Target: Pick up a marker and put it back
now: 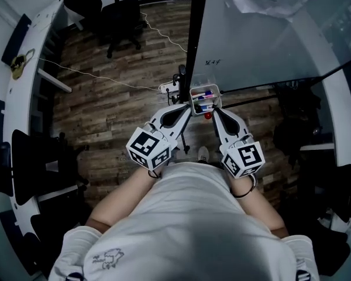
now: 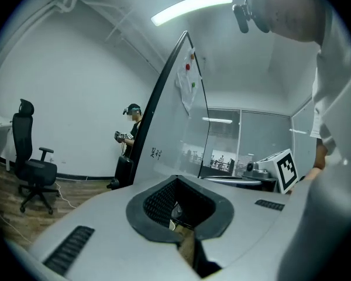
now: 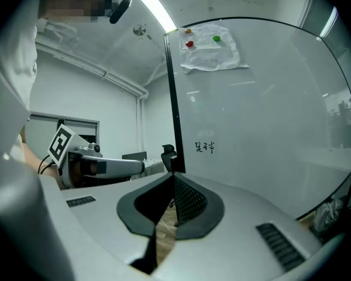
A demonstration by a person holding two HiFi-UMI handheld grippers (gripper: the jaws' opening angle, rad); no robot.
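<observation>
A whiteboard (image 1: 263,40) fills the head view from 12 to 3 o'clock. At its foot the left gripper (image 1: 188,109) and right gripper (image 1: 215,111) angle toward 1 and 11 o'clock, each clenched on nothing. Just beyond their tips a small tray (image 1: 193,100) holds the markers (image 1: 203,93) lying flat, long axes running 9 to 3 o'clock; the cap ends are too small to tell.

White short-sleeved T-shirt (image 1: 190,215); grey left gripper (image 1: 185,111) and right gripper (image 1: 214,111).
</observation>
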